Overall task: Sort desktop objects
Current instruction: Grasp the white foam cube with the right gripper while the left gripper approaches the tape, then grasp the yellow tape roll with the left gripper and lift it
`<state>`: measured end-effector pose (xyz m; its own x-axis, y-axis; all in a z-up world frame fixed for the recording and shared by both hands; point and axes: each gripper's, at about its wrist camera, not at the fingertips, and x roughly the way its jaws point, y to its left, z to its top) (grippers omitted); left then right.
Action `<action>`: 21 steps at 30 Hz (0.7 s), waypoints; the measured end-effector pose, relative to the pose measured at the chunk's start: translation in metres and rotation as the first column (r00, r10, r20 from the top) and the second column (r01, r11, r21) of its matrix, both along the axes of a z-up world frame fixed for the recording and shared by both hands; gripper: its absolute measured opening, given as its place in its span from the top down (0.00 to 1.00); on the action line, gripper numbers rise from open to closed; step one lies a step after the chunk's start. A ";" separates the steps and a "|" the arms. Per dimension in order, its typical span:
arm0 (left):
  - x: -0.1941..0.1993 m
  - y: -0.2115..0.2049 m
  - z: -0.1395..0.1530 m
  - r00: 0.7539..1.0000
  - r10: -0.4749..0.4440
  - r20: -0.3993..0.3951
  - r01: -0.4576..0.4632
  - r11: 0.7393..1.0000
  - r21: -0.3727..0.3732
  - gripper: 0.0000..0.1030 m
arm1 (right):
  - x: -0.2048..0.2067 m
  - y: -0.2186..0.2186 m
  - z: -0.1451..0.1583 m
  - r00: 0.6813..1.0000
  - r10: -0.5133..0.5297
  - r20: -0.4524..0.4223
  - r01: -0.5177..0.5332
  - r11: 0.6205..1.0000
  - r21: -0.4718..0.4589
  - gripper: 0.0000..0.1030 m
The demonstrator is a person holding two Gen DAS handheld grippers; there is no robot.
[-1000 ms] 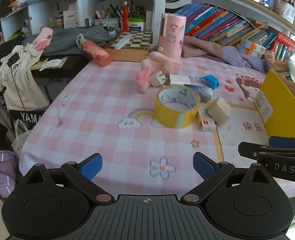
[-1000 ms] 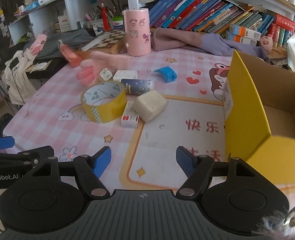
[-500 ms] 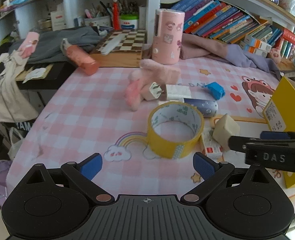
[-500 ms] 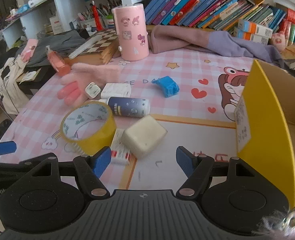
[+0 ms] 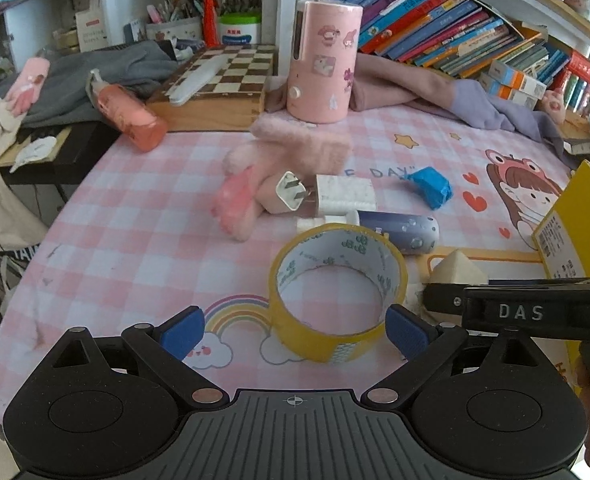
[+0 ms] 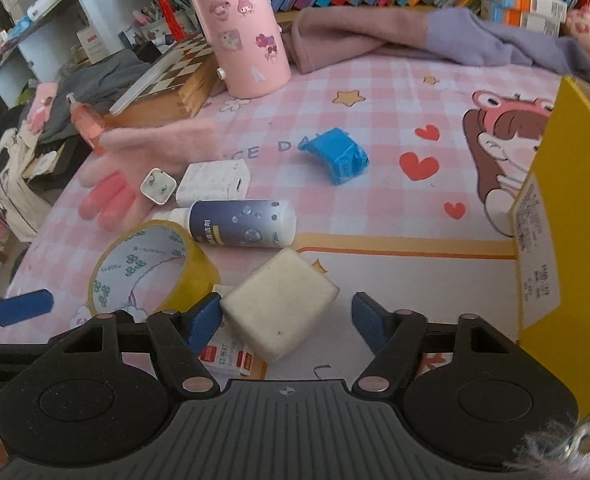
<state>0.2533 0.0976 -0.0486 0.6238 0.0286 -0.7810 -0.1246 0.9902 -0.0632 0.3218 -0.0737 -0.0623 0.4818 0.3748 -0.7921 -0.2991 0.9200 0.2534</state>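
Note:
A cream foam block (image 6: 283, 300) lies on the pink checked cloth between the fingers of my right gripper (image 6: 287, 320). Its jaws are closing; the left pad is at the block's corner and the right pad still stands off it. A yellow tape roll (image 5: 337, 292) stands on edge just ahead of my left gripper (image 5: 294, 332), which is open, with its right pad beside the roll's wall. The block's tip (image 5: 457, 268) peeks out above the right gripper's black arm in the left wrist view. The tape roll (image 6: 151, 264) is left of the block.
An open yellow box (image 6: 555, 200) stands at the right. Behind the block lie a dark blue bottle (image 6: 243, 224), a white charger (image 6: 215, 178), a blue crumpled piece (image 6: 337, 154) and a pink glove (image 6: 135, 160). A small red-and-white packet (image 6: 231, 354) sits under the block. A pink cylinder (image 6: 241, 28) stands at the back.
Both grippers have moved forward and lower over the cloth. The block now sits between the right fingers, which have narrowed. The tape roll has come up to the left fingers.

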 end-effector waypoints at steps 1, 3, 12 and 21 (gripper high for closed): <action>0.001 0.000 0.000 1.000 0.000 -0.001 0.000 1.000 -0.001 0.04 | 0.002 0.000 -0.001 1.000 0.009 -0.009 -0.009 1.000 0.017 0.46; 0.002 -0.002 0.000 1.000 -0.014 -0.004 0.014 1.000 -0.009 0.04 | 0.004 0.000 0.000 1.000 0.021 -0.008 -0.021 0.999 0.029 0.52; 0.020 -0.022 -0.004 0.995 -0.098 -0.012 0.098 0.994 0.051 0.04 | 0.002 -0.011 0.022 0.993 -0.030 0.118 0.031 0.999 -0.007 0.59; 0.041 -0.016 -0.017 0.997 -0.069 -0.032 0.069 0.998 -0.003 0.07 | 0.002 -0.013 0.025 0.989 -0.028 0.145 0.035 0.998 -0.050 0.58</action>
<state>0.2942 0.0819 -0.0652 0.5986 -0.0149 -0.8009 -0.0579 0.9964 -0.0618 0.3240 -0.0870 -0.0375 0.6030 0.3172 -0.7319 -0.2994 0.9405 0.1609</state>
